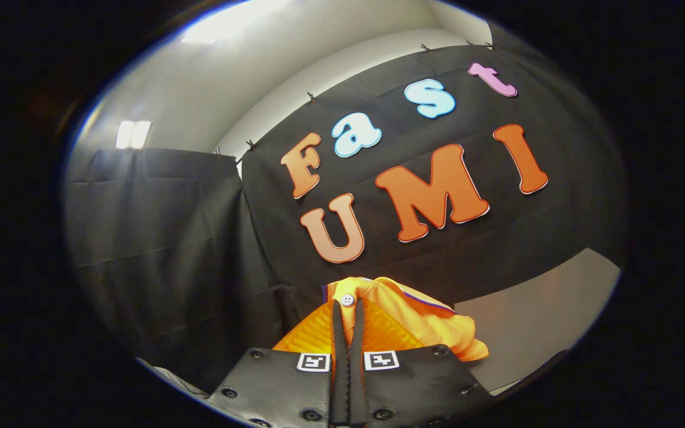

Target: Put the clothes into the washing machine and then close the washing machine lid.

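My gripper (348, 306) is shut on an orange garment (414, 318), and both fingers pinch its fabric close together. The cloth carries a white button (347, 299) right at the fingertips and a thin dark stripe along one edge. It bunches up past the fingers and droops to their right. The gripper is lifted and tilted, pointing at the booth's black cloth wall.
The black cloth wall (200, 238) hangs ahead and to the left, clipped along its top. A pale flat surface (533, 321) lies to the right beyond the garment. White wall and ceiling lights are above.
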Demonstrator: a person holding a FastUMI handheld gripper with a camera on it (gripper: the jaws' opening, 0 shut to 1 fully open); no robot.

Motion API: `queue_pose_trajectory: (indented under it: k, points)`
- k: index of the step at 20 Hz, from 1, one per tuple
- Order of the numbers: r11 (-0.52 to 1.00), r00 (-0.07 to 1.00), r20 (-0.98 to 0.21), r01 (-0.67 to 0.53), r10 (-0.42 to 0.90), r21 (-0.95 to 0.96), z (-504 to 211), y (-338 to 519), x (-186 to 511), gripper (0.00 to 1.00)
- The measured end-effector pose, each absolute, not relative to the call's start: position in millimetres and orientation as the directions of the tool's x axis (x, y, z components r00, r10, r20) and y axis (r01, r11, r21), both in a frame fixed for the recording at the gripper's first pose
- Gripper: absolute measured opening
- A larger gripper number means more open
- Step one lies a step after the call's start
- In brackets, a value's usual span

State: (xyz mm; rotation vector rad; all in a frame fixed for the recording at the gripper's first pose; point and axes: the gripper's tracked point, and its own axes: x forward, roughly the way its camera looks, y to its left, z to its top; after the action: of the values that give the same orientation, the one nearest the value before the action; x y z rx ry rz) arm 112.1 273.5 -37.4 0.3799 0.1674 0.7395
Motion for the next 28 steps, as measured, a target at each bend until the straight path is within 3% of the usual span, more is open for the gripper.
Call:
queue_pose_trajectory:
  k: [14, 20, 28]
  points:
    - [0.76, 0.74, -0.206, -0.571, 0.64, 0.311, -191, 458, 146, 0.07]
    - [0.829, 0.726, -0.399, -0.491, 0.56, 0.269, -320, 481, 174, 0.08]
    - [0.893, 0.602, -0.667, -0.372, 0.439, 0.253, -471, 479, 202, 0.08]
